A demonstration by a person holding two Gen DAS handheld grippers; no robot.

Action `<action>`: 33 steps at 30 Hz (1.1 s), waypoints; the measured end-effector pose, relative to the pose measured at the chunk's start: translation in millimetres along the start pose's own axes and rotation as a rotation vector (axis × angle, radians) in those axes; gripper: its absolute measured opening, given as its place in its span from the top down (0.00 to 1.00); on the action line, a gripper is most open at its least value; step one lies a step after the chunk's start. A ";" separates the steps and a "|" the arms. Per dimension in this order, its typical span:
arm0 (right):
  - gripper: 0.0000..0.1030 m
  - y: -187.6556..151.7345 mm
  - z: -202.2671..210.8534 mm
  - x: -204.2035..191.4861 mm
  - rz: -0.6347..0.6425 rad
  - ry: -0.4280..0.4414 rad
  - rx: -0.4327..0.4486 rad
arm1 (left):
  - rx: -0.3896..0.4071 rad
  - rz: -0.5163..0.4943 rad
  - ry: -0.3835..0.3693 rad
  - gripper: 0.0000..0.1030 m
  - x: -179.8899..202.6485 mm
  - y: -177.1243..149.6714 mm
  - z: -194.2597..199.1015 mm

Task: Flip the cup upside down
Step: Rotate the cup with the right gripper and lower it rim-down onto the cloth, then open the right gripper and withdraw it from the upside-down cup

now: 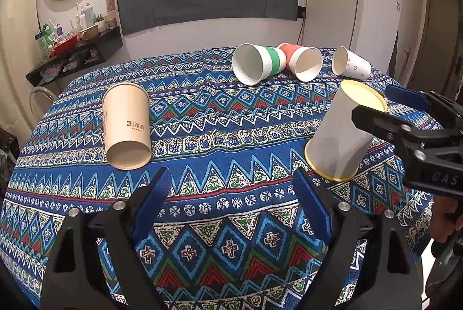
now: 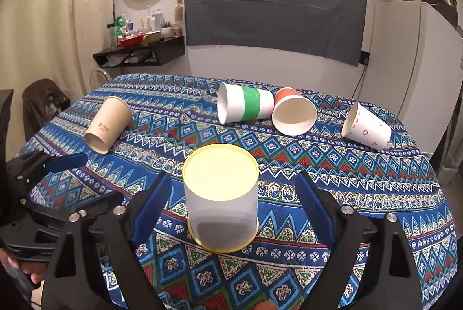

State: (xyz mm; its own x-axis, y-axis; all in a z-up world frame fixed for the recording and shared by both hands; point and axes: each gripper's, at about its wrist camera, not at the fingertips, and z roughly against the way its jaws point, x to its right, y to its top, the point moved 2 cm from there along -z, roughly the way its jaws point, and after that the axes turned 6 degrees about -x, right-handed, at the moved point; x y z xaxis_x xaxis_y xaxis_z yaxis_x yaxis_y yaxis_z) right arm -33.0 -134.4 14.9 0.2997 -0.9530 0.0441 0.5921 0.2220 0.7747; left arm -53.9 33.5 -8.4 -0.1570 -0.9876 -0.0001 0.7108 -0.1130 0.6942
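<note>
A grey cup with yellow rims (image 2: 221,197) stands upside down on the patterned tablecloth (image 2: 332,174), its base facing up. My right gripper (image 2: 234,179) is open, its blue fingers on either side of the cup and apart from it. In the left wrist view the same cup (image 1: 341,133) stands at the right, with the right gripper (image 1: 373,104) around its top. My left gripper (image 1: 231,174) is open and empty over the cloth. A beige cup (image 1: 127,124) lies on its side ahead of it to the left.
Three more cups lie on their sides at the far side: a green-banded one (image 2: 244,106), an orange one (image 2: 293,114) and a white one with hearts (image 2: 366,126). A white fridge (image 1: 358,6) stands behind the table, and a black shelf (image 1: 75,55) of clutter hangs at the left.
</note>
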 end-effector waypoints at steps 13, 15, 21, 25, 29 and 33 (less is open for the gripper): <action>0.14 -29.0 39.0 5.3 -0.030 -0.027 0.018 | 0.024 -0.028 -0.061 0.07 23.1 -15.9 17.9; 0.14 -35.2 41.2 8.2 -0.044 -0.026 0.011 | 0.023 -0.041 -0.065 0.06 28.0 -18.2 18.8; 0.14 -48.9 43.5 16.2 -0.077 -0.027 -0.010 | 0.027 -0.054 -0.070 0.06 37.4 -24.5 22.0; 0.14 -52.5 45.6 20.1 -0.088 -0.032 -0.014 | 0.036 -0.054 -0.073 0.06 39.9 -25.6 25.9; 0.14 -53.4 47.8 22.0 -0.094 -0.034 -0.007 | 0.035 -0.040 -0.070 0.06 38.2 -24.6 26.5; 0.14 -53.1 48.4 23.4 -0.096 -0.034 0.001 | 0.036 -0.049 -0.023 0.06 37.7 -23.1 24.5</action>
State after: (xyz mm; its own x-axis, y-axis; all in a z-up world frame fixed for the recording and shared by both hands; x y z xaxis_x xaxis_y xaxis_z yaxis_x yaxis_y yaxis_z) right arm -93.6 -178.5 5.3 0.2158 -0.9764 -0.0088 0.6165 0.1292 0.7767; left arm -93.1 1.5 -6.8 -0.2071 -0.9781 -0.0189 0.6764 -0.1571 0.7195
